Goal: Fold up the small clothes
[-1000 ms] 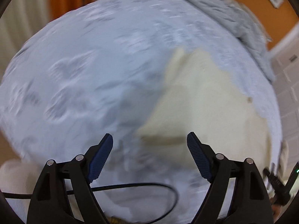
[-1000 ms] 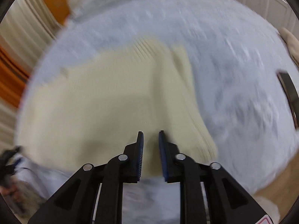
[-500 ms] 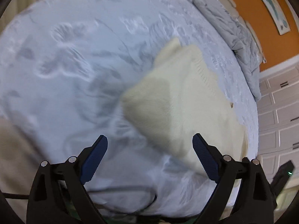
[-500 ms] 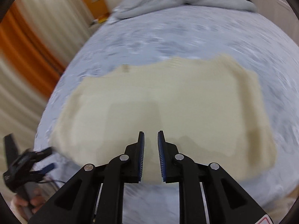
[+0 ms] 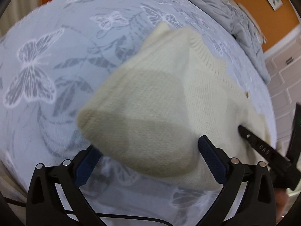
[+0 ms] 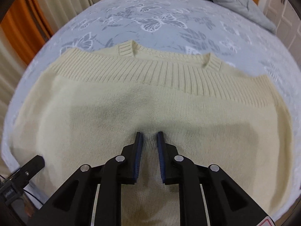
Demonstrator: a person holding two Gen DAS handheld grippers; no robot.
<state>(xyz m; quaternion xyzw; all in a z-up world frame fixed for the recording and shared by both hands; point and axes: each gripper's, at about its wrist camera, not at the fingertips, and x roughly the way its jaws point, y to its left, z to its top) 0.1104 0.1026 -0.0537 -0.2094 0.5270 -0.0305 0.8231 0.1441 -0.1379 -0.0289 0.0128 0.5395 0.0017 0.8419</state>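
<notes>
Right wrist view: cream knit sweater [image 6: 150, 101] lies flat on the butterfly-print bed [image 6: 160, 15], long axis left-right, ribbed hem on the far side with both cuffs folded in over it; right claw [image 6: 149, 141] sits on the near middle of the knit, nearly clenched with a narrow gap, and I cannot tell if it pinches any fabric. Left wrist view: left claw [image 5: 148, 150] is released wide, straddling the sweater's near rounded corner [image 5: 150, 113]. My call: bite both layers at the near edge with each claw, lift level, then carry it to the hem so edges align.
</notes>
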